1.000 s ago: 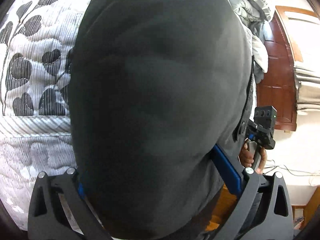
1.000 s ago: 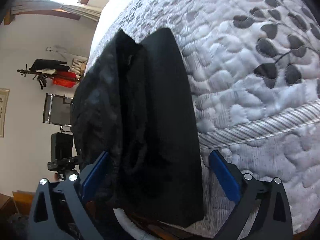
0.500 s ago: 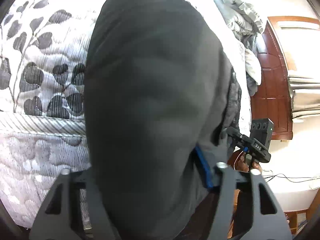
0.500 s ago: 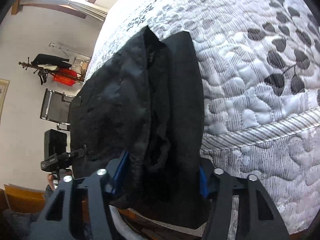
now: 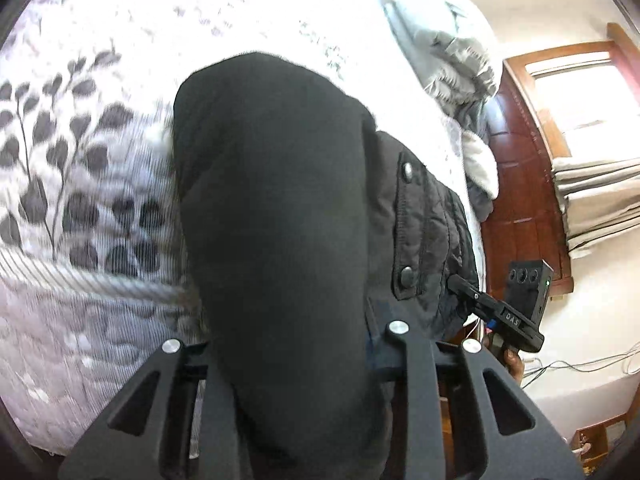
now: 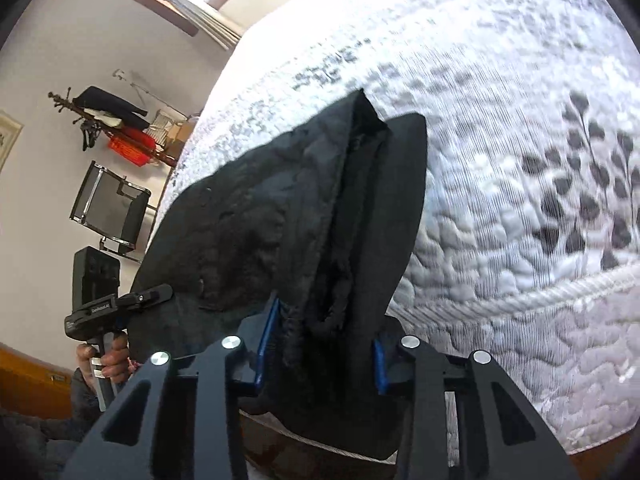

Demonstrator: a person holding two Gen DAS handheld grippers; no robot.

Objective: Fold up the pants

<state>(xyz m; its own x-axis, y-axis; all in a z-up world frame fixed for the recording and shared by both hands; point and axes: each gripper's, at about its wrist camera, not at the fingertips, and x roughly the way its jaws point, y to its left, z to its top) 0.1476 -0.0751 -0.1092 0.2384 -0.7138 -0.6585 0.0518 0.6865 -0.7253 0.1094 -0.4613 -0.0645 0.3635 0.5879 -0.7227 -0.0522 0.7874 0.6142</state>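
Note:
The black pants (image 5: pixel 276 216) lie on the quilted bed with their near end over the mattress edge; they also show in the right wrist view (image 6: pixel 304 224). My left gripper (image 5: pixel 288 344) is shut on the near end of the smooth leg, and the cloth hides its fingertips. A quilted part with snap buttons (image 5: pixel 420 232) lies to the right. My right gripper (image 6: pixel 320 352) is shut on the bunched near end, with its blue pads (image 6: pixel 265 344) pressed against the cloth on both sides. The other gripper shows in each view, at the far right (image 5: pixel 516 312) and at the far left (image 6: pixel 100 308).
The white mattress (image 6: pixel 520 160) with a grey leaf print fills the background. A crumpled grey blanket (image 5: pixel 448 44) lies at the far side by a dark wooden headboard (image 5: pixel 520 184). A clothes rack (image 6: pixel 116 128) and a black chair (image 6: pixel 112 208) stand by the wall.
Both grippers have closed from wide open onto the near end of the pants. The cloth has been drawn back toward the mattress edge, so more bed shows beyond it.

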